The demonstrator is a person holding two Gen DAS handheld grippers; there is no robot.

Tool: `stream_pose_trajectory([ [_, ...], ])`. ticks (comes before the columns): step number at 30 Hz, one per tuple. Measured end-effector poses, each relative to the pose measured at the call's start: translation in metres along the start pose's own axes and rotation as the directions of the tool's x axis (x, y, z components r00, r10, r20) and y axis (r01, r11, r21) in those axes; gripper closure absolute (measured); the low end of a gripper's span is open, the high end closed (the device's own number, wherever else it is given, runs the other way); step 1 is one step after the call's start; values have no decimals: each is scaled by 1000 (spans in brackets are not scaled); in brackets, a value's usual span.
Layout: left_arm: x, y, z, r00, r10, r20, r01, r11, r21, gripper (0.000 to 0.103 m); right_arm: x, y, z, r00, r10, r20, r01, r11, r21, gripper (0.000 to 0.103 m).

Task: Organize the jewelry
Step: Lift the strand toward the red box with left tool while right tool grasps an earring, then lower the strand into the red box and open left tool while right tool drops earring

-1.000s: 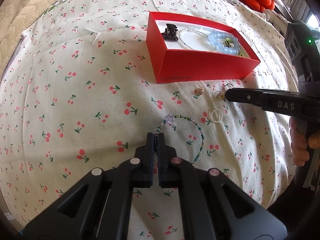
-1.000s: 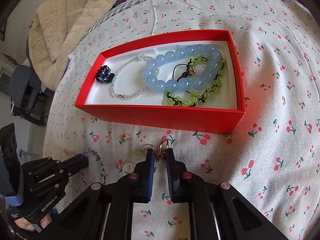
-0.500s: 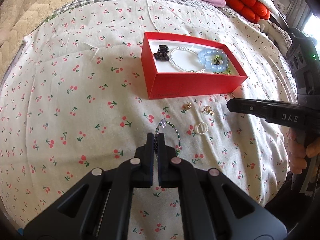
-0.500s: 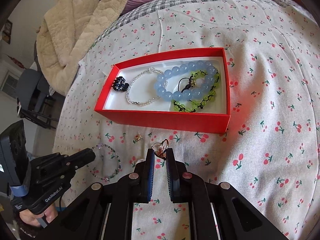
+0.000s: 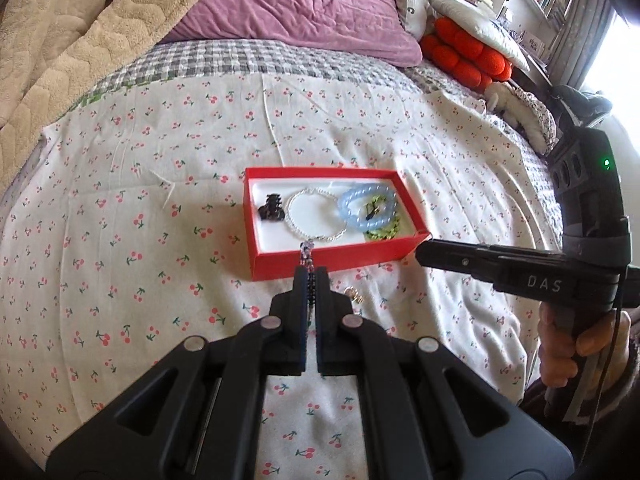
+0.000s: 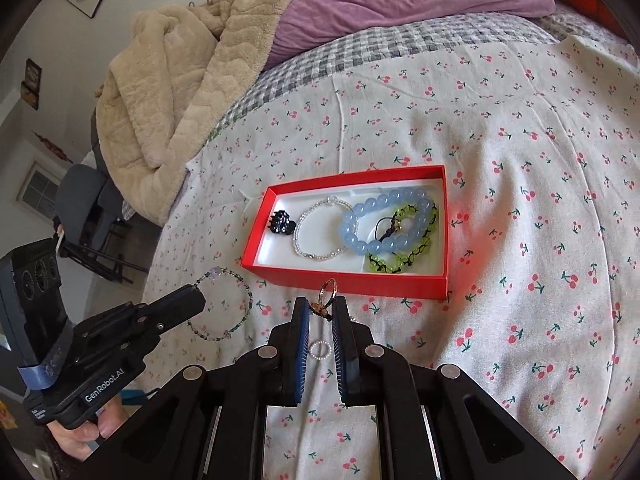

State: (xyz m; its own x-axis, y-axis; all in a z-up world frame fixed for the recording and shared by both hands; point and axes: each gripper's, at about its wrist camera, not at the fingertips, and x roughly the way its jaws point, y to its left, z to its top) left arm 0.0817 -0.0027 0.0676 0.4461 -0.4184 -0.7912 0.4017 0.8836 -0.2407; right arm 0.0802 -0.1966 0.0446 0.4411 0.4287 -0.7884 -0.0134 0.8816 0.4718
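The left gripper (image 5: 311, 280) is clenched on one beaded necklace (image 6: 224, 304), a strand of small green and dark beads with a pale crystal bead; in the right wrist view the strand hangs as an open loop from the fingertips, clear of the bedsheet (image 6: 520, 160). The side of this gripper carries the lettering "GenRobot.AI". The right gripper (image 6: 320, 306) is clenched on one gold-coloured ring (image 6: 328, 286), which stands up between the blue pads (image 6: 302, 332). Its side, seen in the left wrist view, carries the letters "DAS", and one green light shows on its body. Each gripper is held by one hand (image 5: 576, 348).

Just beyond both sets of fingertips lies one red box (image 6: 344, 278) with a white interior. It holds four items: one dark hair claw (image 6: 282, 222), one clear beaded bracelet (image 6: 320, 228), one blue beaded bracelet (image 6: 384, 220) and one green beaded bracelet (image 6: 416, 240) overlapping the blue one.

On the cherry-print bedsheet near the box lie one small white bead ring (image 6: 319, 349) and one small gold earring (image 5: 354, 293).
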Motion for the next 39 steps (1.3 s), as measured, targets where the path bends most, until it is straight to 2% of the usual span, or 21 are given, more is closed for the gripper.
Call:
stream_pose_trajectory([
  [10,20,-19,31,995,-80,62,84,995,-50,99,2,-14,20,1000,1,27,-3,997,74,91],
  [16,52,-17,41,990,-135,42,139,985,-104,99,15,-23,28,1000,-13,9,12,996,83,91],
  [20,71,-9,40,995,-98,5,98,987,-129,99,24,-29,31,1000,-18,-11,19,996,90,91],
  [27,83,4,40,1000,-4,-28,1,994,-110,99,34,-37,36,999,-13,-41,17,995,97,91],
  [34,86,7,39,999,14,-32,-17,995,-102,99,39,-39,37,999,0,-52,6,995,104,91],
  [35,84,7,39,999,13,-29,-16,995,-99,97,39,-38,37,999,6,-48,-1,994,105,90],
  [37,80,5,40,1000,11,-19,-13,996,-92,85,36,-38,39,999,21,-38,-17,994,107,75],
  [38,77,4,40,1000,14,-12,-15,996,-88,75,33,-38,40,999,24,-30,-20,994,110,70],
  [39,73,4,39,1000,19,-4,-20,996,-83,72,30,-37,40,999,26,-20,-23,994,111,54],
])
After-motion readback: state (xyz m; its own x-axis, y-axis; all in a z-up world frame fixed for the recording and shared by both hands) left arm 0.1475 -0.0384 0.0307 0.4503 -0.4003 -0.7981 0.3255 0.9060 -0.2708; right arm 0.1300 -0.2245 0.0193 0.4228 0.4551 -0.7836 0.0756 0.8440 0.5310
